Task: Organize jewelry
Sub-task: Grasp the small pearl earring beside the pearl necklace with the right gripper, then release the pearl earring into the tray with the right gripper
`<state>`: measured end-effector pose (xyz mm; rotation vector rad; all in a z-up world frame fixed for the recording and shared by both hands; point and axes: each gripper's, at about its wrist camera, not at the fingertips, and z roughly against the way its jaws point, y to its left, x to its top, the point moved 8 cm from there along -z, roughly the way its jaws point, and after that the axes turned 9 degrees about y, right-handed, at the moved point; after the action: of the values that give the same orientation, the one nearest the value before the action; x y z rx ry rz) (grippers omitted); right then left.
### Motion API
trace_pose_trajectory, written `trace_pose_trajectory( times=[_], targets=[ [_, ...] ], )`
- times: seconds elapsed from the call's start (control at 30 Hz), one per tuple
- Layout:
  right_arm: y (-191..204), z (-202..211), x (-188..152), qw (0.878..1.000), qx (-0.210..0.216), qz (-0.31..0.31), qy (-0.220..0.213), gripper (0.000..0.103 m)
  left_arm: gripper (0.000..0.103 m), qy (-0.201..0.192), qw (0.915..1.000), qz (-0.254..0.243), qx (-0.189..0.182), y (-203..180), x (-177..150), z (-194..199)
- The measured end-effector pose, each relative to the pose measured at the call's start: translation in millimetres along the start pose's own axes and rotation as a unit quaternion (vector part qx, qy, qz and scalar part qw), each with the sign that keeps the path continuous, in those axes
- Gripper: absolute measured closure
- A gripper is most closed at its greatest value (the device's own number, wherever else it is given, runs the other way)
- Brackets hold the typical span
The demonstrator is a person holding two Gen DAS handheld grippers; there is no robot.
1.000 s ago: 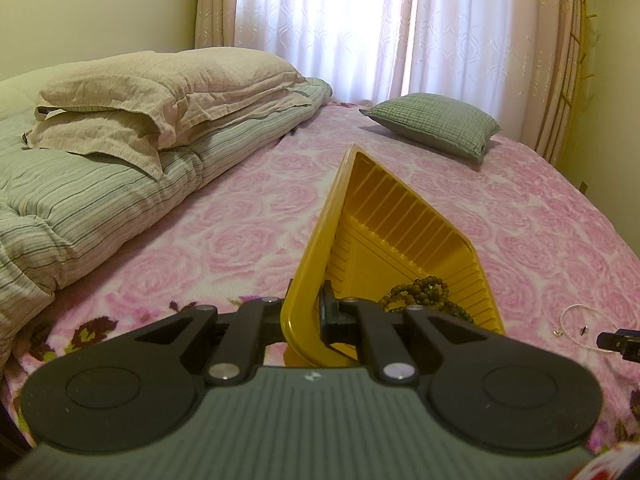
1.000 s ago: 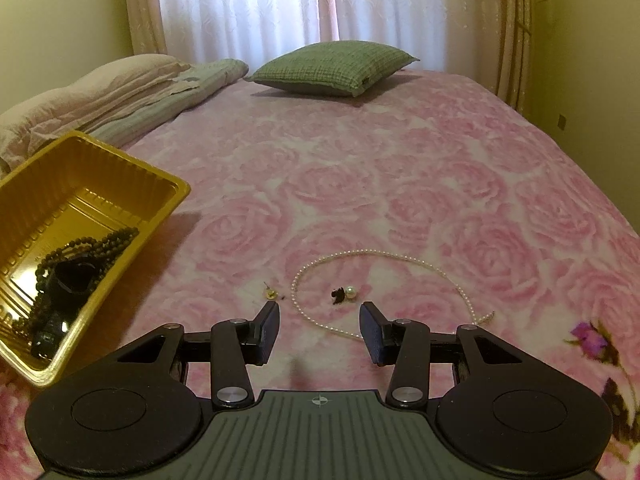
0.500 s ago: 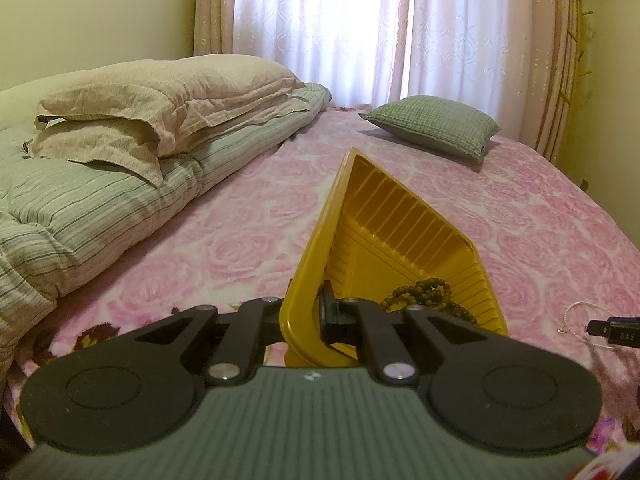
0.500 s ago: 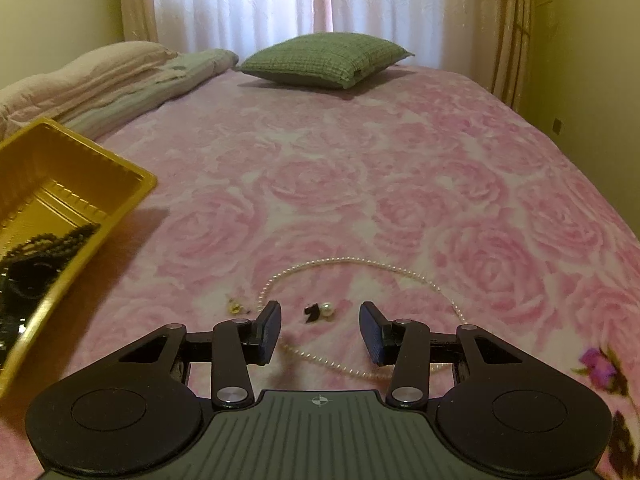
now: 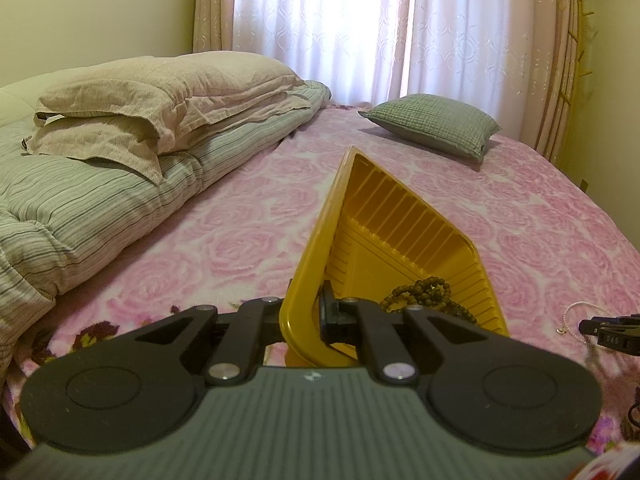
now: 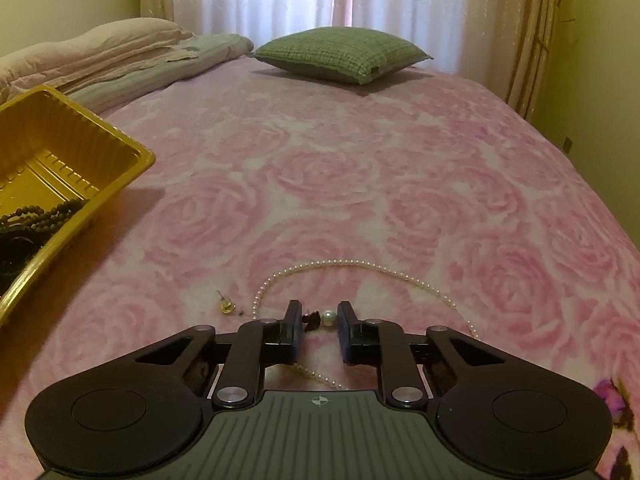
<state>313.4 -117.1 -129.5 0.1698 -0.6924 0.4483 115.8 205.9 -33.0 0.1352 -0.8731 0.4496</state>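
Inspecting both views, we find our left gripper (image 5: 304,316) tilted somewhat downward over the bed (image 5: 248,240), its jaws pinching the near rim of the yellow tray (image 5: 400,220). That tray is tipped up on its edge, and a dark bead strand (image 5: 424,292) lies in its low corner, just beyond the inner finger.

Our right gripper (image 6: 319,314) points more steeply down at the blanket, low over it, near the tray's right side. Its jaws have just been closing and now stand narrowly apart. Between them lies a pearl earring (image 6: 327,317), its white pearl close to the right finger and its dark backing close to the left finger; we cannot tell whether either pad touches it.

A pearl necklace (image 6: 340,263) loops on the blanket around this spot: its arc runs beyond the fingertips, and one end passes beneath the gripper. A small yellow earring (image 6: 226,305) lies just left of the necklace, outside the jaws. In the left view, the right gripper's tip shows at the far right, beside the necklace (image 5: 570,314).
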Motion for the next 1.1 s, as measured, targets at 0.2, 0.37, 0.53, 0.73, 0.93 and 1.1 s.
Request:
trace_pose_trajectory(
  times=[0.2,0.37,0.53,0.73,0.93,1.1],
  targets=[
    [14,20,8,1.000,0.009,0.011,-0.017,0.084,0.096,0.000,1.0000,0.001,0.000,-1,0,-1],
    [54,53,32,0.997,0.055,0.034,-0.050,0.084,0.096,0.000,1.0000,0.001,0.000,-1,0,-1],
    [106,76,59,0.988,0.126,0.055,-0.076,0.084,0.096,0.001,1.0000,-0.001,0.000,0,-1,-2],
    [166,82,73,0.975,0.184,0.092,-0.079,0.084,0.096,0.001,1.0000,0.001,-0.002,-2,-2,-2],
    [206,80,71,0.964,0.225,0.122,-0.072,0.084,0.096,0.002,1.0000,0.002,-0.002,-2,-2,-2],
    [208,81,69,0.962,0.244,0.106,-0.068,0.059,0.096,0.002,1.0000,0.003,-0.004,-3,-4,-1]
  ],
)
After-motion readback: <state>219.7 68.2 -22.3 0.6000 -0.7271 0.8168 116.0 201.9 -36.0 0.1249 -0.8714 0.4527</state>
